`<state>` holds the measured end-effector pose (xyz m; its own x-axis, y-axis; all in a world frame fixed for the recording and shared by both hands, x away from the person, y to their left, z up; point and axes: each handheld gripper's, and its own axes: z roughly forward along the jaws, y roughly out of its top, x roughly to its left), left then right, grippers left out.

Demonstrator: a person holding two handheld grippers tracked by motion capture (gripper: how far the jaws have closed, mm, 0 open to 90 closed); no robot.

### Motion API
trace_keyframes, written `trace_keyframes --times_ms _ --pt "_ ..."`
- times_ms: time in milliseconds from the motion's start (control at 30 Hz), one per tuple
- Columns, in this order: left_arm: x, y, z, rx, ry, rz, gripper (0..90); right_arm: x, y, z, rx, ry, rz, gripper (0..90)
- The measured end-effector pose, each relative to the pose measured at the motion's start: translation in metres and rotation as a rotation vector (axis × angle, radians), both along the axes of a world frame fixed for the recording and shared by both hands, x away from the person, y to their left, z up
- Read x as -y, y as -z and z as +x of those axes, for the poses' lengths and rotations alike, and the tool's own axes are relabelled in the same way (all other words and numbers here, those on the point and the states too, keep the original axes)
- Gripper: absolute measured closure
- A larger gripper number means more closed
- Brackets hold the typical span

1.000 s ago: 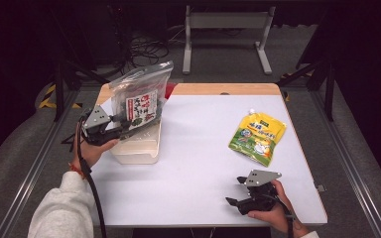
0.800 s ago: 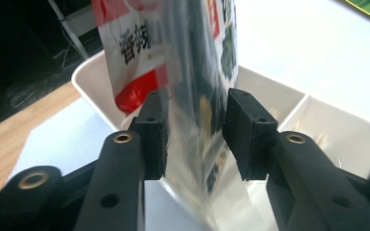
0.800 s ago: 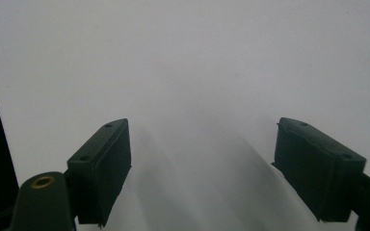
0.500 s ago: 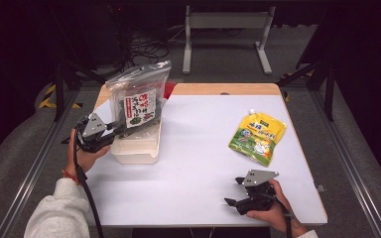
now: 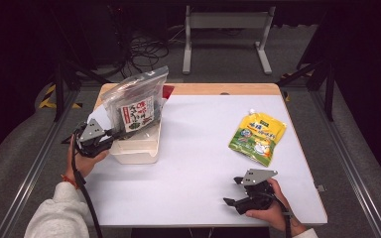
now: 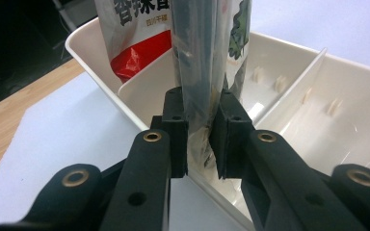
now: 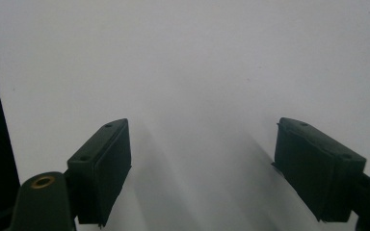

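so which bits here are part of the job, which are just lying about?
In play:
- left gripper, jaws just closing on the bag
- seaweed bag, standing in the bin
- white bin

Lying about:
- yellow pouch
- right gripper, open over the table

From above the near edge we look forward and down over the whole tabletop point(image 5: 198, 148). The left tool point(image 6: 200, 139) camera sits close against the divided tray point(image 6: 289, 96), shared with our high view; the right tool point(image 7: 202, 168) camera faces bare tabletop nearby.

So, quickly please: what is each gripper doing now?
Left gripper: jaws just closed on the clear snack bag, pads pressing it.
Right gripper: open, holding nothing.
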<state>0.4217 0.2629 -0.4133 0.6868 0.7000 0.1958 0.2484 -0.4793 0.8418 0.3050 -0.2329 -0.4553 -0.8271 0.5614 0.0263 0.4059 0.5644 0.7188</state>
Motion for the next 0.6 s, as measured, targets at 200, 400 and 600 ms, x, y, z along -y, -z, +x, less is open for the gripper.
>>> trace_keyframes --times_ms 200,400,600 --pt "0.001 0.0 -0.002 -0.012 -0.02 -0.051 75.7 0.002 0.0 0.0 0.002 0.007 -0.001 20.6" --pt "0.0 -0.004 -0.001 0.009 -0.037 -0.145 61.9 0.005 -0.002 0.0 0.009 0.016 0.002 20.4" --pt "0.002 -0.011 -0.001 0.034 -0.035 -0.236 60.7 0.007 -0.003 0.0 0.014 0.024 0.006 20.5"
